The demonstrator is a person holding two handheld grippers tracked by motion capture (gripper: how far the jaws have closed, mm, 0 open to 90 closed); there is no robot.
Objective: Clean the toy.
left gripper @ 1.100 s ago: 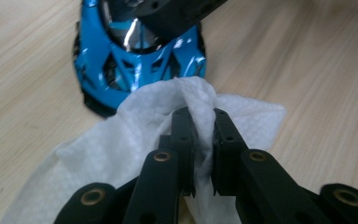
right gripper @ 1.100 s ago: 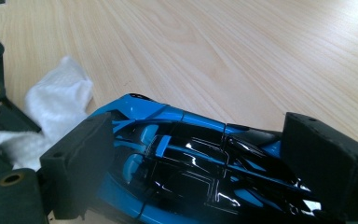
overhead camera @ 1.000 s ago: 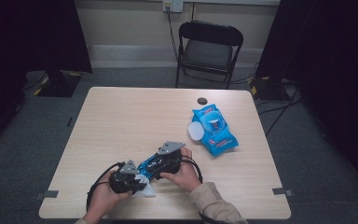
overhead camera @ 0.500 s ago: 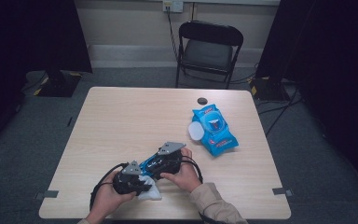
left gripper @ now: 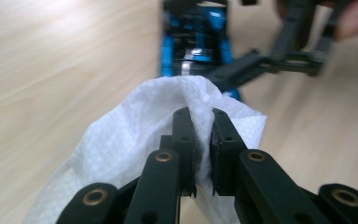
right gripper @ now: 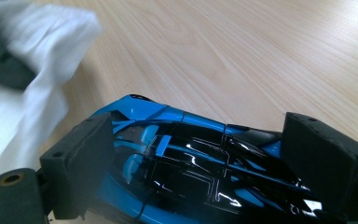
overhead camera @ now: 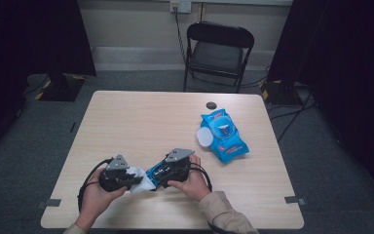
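A glossy blue-and-black toy car (right gripper: 186, 163) sits near the front edge of the pale wood-grain table (overhead camera: 141, 122), clamped between the padded black jaws of the right gripper (overhead camera: 168, 173). The left gripper (overhead camera: 119, 178) has its jaws pinched together on a soft, crinkled white wipe (left gripper: 135, 135), just beside the car's nose. Well apart lies a shiny blue wipes pack (overhead camera: 224, 136), its round white lid open.

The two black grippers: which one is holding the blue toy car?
The right gripper, its jaws either side of the shiny blue and black toy car. The left gripper pinches a crumpled white wipe instead.
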